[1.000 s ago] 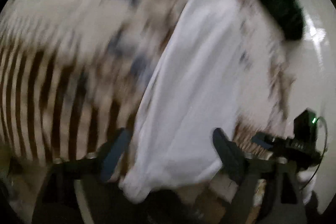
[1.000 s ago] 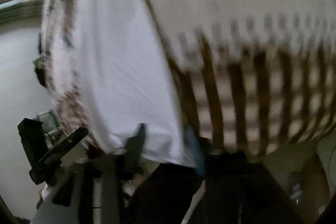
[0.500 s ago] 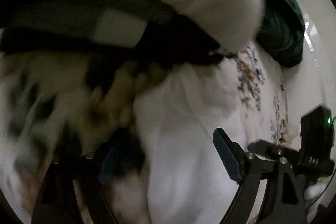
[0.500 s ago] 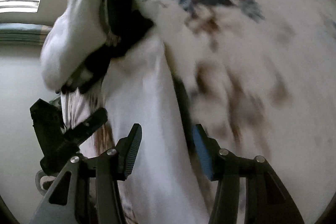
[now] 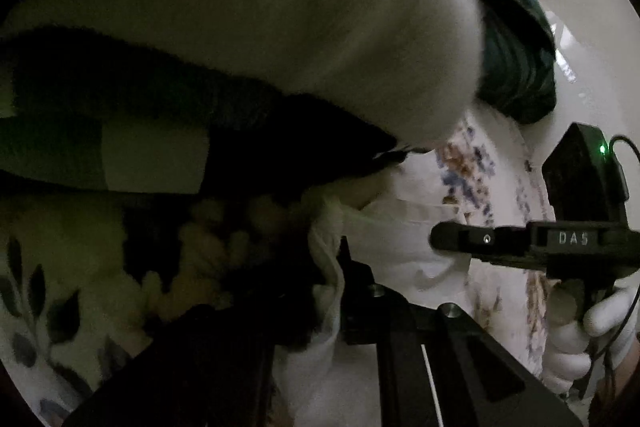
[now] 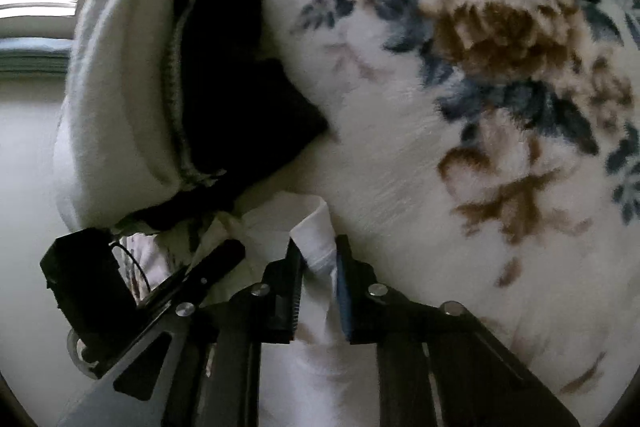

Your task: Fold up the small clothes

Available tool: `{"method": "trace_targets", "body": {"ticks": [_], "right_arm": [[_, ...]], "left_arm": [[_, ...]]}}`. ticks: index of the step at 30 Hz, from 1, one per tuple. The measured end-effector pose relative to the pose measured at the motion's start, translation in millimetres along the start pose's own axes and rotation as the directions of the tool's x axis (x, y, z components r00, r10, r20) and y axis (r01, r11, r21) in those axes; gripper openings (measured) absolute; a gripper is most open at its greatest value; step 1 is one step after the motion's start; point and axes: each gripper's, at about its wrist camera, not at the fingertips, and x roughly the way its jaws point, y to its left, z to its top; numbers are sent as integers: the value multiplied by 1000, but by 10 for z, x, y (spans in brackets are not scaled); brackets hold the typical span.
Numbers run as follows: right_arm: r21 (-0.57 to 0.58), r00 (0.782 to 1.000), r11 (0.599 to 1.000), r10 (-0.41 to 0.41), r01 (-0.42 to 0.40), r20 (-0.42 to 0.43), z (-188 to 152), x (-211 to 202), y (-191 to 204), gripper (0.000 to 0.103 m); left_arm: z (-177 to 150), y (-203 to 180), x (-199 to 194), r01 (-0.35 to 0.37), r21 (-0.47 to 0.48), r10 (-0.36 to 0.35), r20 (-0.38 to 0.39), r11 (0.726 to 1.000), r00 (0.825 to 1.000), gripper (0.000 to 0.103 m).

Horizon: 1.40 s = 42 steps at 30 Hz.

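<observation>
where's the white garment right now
In the right wrist view the white garment lies on the floral blanket, low and centre, a fold pinched in the right hand-held gripper, just below the stacked white and dark clothes.

Fleecy blanket (image 6: 400,131) (thin white cloth (image 6: 316,227))

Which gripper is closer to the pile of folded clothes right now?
Left. The left gripper, shut on the white garment, sits just under the pile of folded clothes. The right gripper grips the same garment farther along, beside the pile.

Black tool (image 6: 318,279) frames carry silver screws; the hand (image 5: 576,343) wears a white glove.
</observation>
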Motion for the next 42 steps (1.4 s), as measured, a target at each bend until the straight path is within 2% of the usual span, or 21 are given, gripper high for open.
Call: {"method": "trace_targets", "body": {"ticks": [8, 14, 21, 25, 28, 30, 32, 33, 34, 36, 38, 40, 42], "right_arm": [[-82, 998, 996, 42, -38, 55, -267, -428, 312, 11], [-168, 994, 984, 75, -61, 79, -678, -875, 617, 11], [-268, 990, 959, 117, -92, 77, -1592, -1312, 908, 11], [-305, 991, 946, 127, -108, 44, -2205, -1485, 919, 11], [-325, 992, 938, 123, -118, -5, -2659, -1492, 849, 11], [-332, 993, 936, 106, -118, -56, -2927, -1403, 764, 11], [-354, 992, 930, 60, -96, -111, -3151, -1286, 673, 11], [-362, 988, 929, 30, -84, -153, -3293, -1193, 599, 12], [-355, 980, 932, 5, -77, -201, -3379, -1102, 525, 15], [-314, 964, 949, -50, -36, -261, -3543, -973, 307, 22], [-268, 958, 963, -50, -29, -283, -3643, -969, 125, 48], [-200, 962, 979, -31, -24, -270, -3701, -1053, -54, 56], [-97, 970, 995, 4, -28, -242, -3700, -1138, -232, 57]], "left_arm": [[-106, -191, -583, 26, -17, -24, 104, 1000, 994, 6], [-407, -506, -1155, 40, 4, -40, 177, 999, 983, 6], [-1173, -821, -1702, 59, -13, -55, 202, 998, 978, 6], [-1754, -861, -1815, 54, -69, -42, 162, 996, 986, 6], [-2203, -804, -1739, 41, -129, -30, 85, 991, 996, 8], [-2452, -751, -1642, 28, -172, -25, 17, 985, 1000, 15], [-2717, -671, -1582, -8, -226, -5, -57, 974, 998, 46], [-2835, -624, -1595, -6, -251, -12, -69, 968, 998, 52], [-2961, -572, -1644, -17, -276, -5, -80, 961, 997, 60], [-3128, -473, -1752, -31, -333, -1, -95, 942, 995, 61], [-3235, -359, -1906, -40, -399, 2, -95, 916, 995, 61], [-3249, -259, -2023, -60, -431, 28, -79, 900, 996, 61], [-3152, -182, -2070, -68, -436, 50, -53, 898, 997, 61]]}}
